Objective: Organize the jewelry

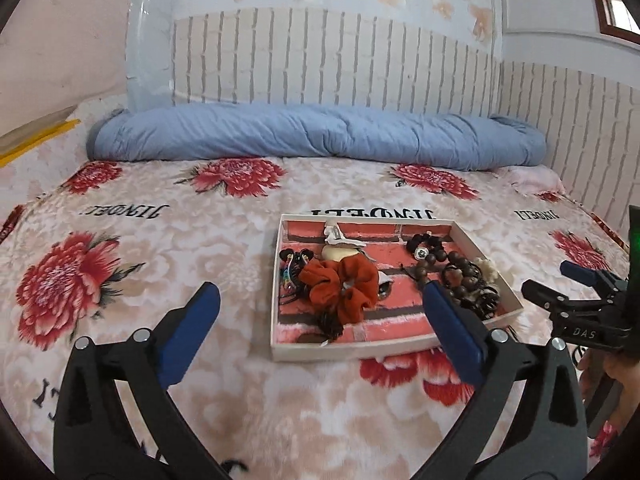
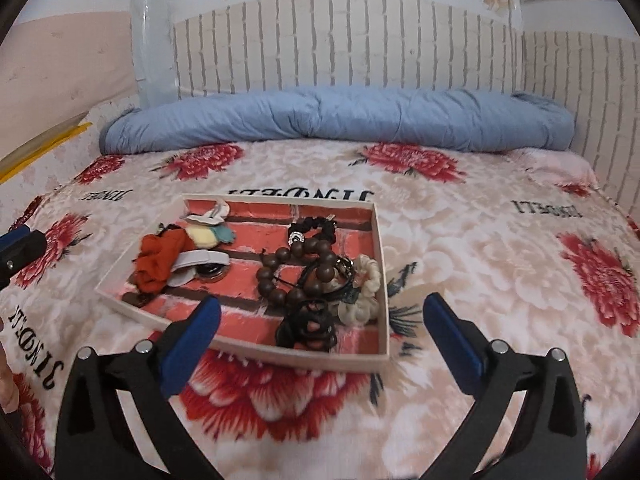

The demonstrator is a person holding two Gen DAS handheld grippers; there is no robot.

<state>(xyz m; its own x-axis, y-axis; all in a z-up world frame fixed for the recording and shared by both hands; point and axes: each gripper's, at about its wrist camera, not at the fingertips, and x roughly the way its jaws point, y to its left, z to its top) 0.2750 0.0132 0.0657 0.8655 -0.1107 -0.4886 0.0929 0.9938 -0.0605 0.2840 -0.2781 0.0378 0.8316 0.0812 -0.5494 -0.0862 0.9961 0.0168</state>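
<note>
A shallow white tray (image 1: 394, 347) with a red brick-pattern lining lies on the flowered bedspread; it also shows in the right wrist view (image 2: 280, 356). In it lie an orange scrunchie (image 1: 344, 284) (image 2: 160, 256), a brown wooden bead bracelet (image 1: 460, 276) (image 2: 296, 276), a black bead bracelet (image 1: 424, 246) (image 2: 314, 226), black hair ties (image 2: 308, 326), a cream flower piece (image 2: 362, 288) and small felt clips (image 2: 210, 234). My left gripper (image 1: 320, 328) is open and empty above the tray's near edge. My right gripper (image 2: 320, 332) is open and empty near the tray's front right corner; it also shows in the left wrist view (image 1: 560, 284).
A rolled blue quilt (image 1: 312, 136) (image 2: 340, 116) lies along the far side of the bed against the brick-pattern wall. A yellow object (image 1: 36, 140) sticks out at the far left. The bedspread (image 1: 160, 240) stretches around the tray.
</note>
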